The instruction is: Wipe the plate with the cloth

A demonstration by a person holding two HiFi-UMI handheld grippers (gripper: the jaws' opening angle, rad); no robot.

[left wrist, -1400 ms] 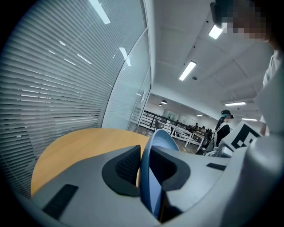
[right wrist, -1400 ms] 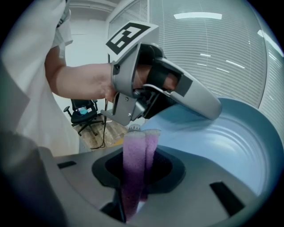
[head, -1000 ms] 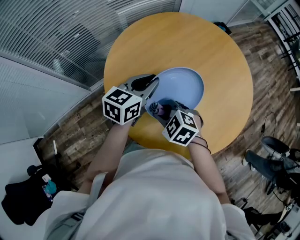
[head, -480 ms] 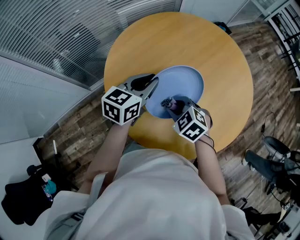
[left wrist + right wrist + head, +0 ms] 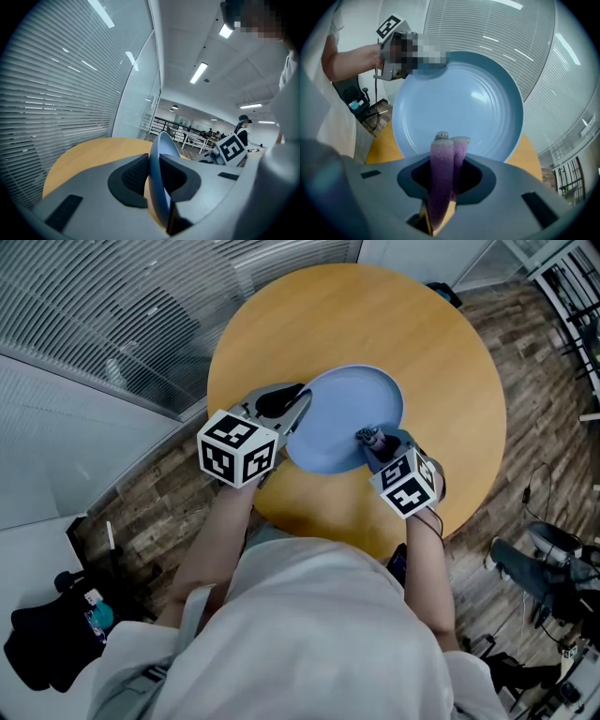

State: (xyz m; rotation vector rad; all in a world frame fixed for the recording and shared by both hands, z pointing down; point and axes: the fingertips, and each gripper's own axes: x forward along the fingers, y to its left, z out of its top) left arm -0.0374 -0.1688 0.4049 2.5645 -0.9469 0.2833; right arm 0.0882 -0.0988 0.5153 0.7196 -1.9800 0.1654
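My left gripper (image 5: pixel 293 410) is clamped on the rim of the blue plate (image 5: pixel 342 413) and holds it tilted up over the round wooden table (image 5: pixel 375 324). My right gripper (image 5: pixel 375 441) pinches a folded purple cloth (image 5: pixel 442 176). The cloth's tip is at the plate's inner face, near the lower rim.

Light bright and even indoors. Left gripper view: ceiling strip lights (image 5: pixel 199 72) above the plate (image 5: pixel 161 143) burned out to white, and their reflections streaked the glass wall (image 5: pixel 70 93) left of the plate. Right gripper view: one small soft highlight on the plate's face, upper right of its centre. Both gripper views bowed heavily, with dark corners and a soft foreground below the plate. Head view was sharp; the table (image 5: pixel 375 324) round the plate was evenly lit, without hard shadows.
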